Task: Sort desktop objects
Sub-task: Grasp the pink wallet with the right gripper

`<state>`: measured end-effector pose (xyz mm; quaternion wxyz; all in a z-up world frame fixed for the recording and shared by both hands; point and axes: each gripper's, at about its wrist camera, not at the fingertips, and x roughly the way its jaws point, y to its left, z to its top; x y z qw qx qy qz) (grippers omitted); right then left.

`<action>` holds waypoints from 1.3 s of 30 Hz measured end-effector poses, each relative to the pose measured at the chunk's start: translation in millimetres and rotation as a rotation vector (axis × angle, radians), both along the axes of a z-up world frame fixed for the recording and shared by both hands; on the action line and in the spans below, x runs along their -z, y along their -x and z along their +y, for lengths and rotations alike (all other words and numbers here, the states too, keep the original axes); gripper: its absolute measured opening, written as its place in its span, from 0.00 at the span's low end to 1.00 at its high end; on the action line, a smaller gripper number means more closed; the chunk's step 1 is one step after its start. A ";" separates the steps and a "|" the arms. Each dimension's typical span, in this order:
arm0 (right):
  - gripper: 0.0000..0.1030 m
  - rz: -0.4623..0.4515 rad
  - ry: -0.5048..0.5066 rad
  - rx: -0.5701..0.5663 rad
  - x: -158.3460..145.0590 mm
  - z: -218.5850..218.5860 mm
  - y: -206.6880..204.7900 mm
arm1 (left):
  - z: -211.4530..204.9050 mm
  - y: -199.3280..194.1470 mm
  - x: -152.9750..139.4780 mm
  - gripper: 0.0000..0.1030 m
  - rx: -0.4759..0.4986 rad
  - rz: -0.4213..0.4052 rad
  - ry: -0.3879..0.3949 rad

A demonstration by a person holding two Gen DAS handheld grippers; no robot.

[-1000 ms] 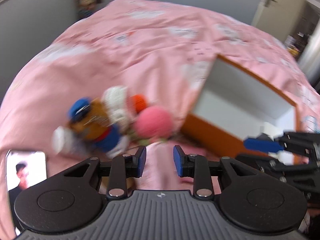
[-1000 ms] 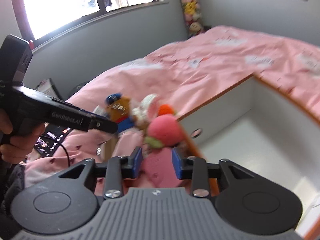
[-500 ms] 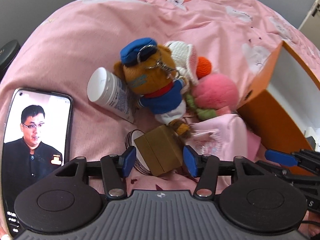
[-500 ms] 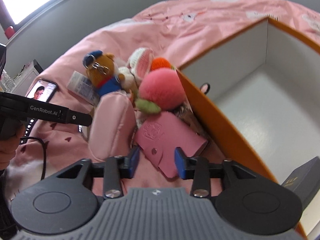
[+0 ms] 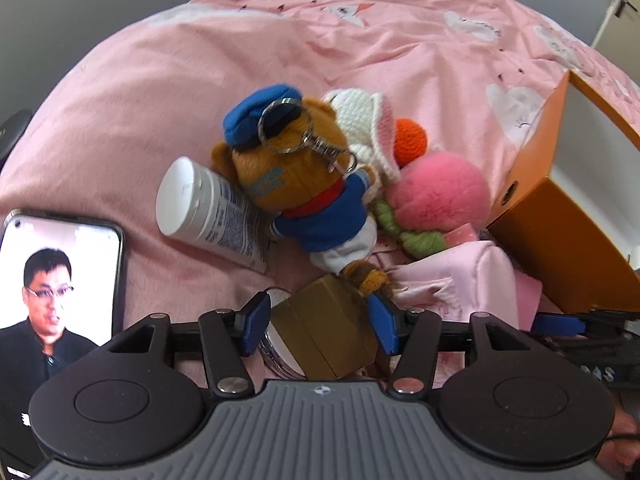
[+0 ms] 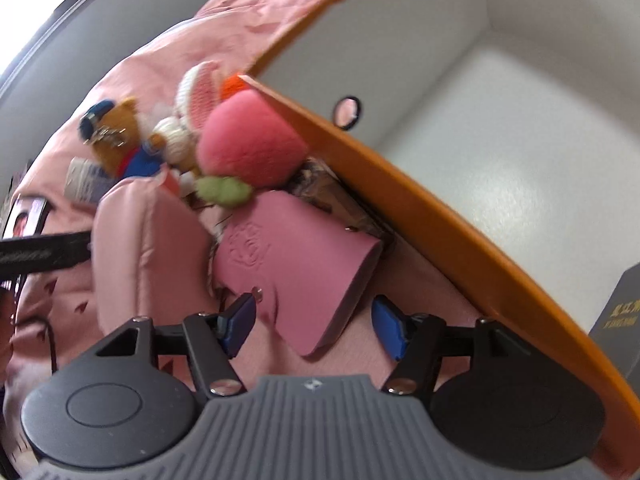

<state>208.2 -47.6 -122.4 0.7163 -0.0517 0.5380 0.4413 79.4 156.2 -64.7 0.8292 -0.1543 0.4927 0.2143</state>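
A pile of small objects lies on a pink bedspread beside an orange box (image 5: 560, 236) with a white inside (image 6: 500, 92). My left gripper (image 5: 320, 322) is open, its jaws on either side of a small olive-brown box (image 5: 324, 332). Beyond it lie a bear keychain plush (image 5: 304, 184), a white bottle (image 5: 208, 212), a crocheted bunny (image 5: 368, 120) and a pink pompom (image 5: 440, 196). My right gripper (image 6: 314, 330) is open around the near end of a pink card wallet (image 6: 292, 264), not touching it.
A phone (image 5: 56, 280) with a lit screen lies at the left. A pale pink pouch (image 6: 144, 248) sits left of the wallet. A dark box (image 6: 624, 316) lies inside the orange box. A round white item (image 5: 276, 344) lies under the olive box.
Both grippers have dropped toward the pile and opened wider. The left now straddles the olive box; the right has closed in on the pink wallet.
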 end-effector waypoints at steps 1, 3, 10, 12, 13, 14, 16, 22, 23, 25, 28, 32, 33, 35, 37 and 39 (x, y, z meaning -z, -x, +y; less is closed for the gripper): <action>0.65 0.014 -0.001 0.008 2.8 0.2 -1.8 | -0.1 0.8 -4.4 0.62 0.000 -0.008 0.001; 0.65 0.030 -0.014 0.013 6.7 1.4 -3.7 | -1.6 2.6 -13.9 0.62 0.016 -0.031 0.012; 0.52 0.016 -0.024 -0.004 6.0 6.6 -0.9 | -23.1 3.7 -40.5 0.62 0.108 -0.115 0.077; 0.49 0.014 -0.030 0.003 2.9 3.6 -0.3 | -30.2 1.1 -44.0 0.63 0.135 -0.132 0.099; 0.46 0.011 -0.035 0.004 0.6 1.8 0.2 | -34.1 -0.8 -44.8 0.67 0.148 -0.140 0.101; 0.38 0.003 -0.040 0.007 -2.4 0.4 1.1 | -37.6 -3.4 -44.5 0.68 0.158 -0.142 0.097; 0.34 -0.022 -0.053 0.008 -9.6 -3.2 3.4 | -42.8 -9.5 -40.9 0.69 0.160 -0.126 0.085; 0.24 -0.058 -0.139 -0.031 -32.0 -11.0 12.1 | -56.9 -22.1 -33.9 0.69 0.164 -0.099 0.044; 0.23 -0.054 -0.156 -0.044 -34.4 -11.1 13.8 | -58.0 -23.4 -32.3 0.69 0.158 -0.089 0.034; 0.23 -0.038 -0.180 -0.072 -36.7 -10.4 16.7 | -59.0 -26.2 -27.3 0.68 0.145 -0.064 0.022; 0.23 -0.040 -0.184 -0.086 -37.1 -3.9 18.9 | -60.1 -27.2 -19.2 0.68 0.130 -0.043 0.021; 0.23 -0.044 -0.187 -0.102 -34.5 4.4 21.2 | -58.8 -26.7 -10.3 0.64 0.114 -0.047 0.044; 0.23 -0.047 -0.181 -0.103 -33.9 5.7 21.9 | -57.2 -25.4 -9.6 0.54 0.113 -0.055 0.065; 0.22 -0.043 -0.180 -0.101 -32.9 3.4 22.3 | -55.3 -23.4 -9.9 0.36 0.120 -0.070 0.114; 0.20 -0.044 -0.178 -0.097 -34.1 2.9 23.2 | -56.1 -20.8 -10.6 0.30 0.128 -0.077 0.124; 0.19 -0.055 -0.176 -0.103 -37.7 -1.2 25.0 | -56.6 -17.1 -12.2 0.23 0.140 -0.094 0.136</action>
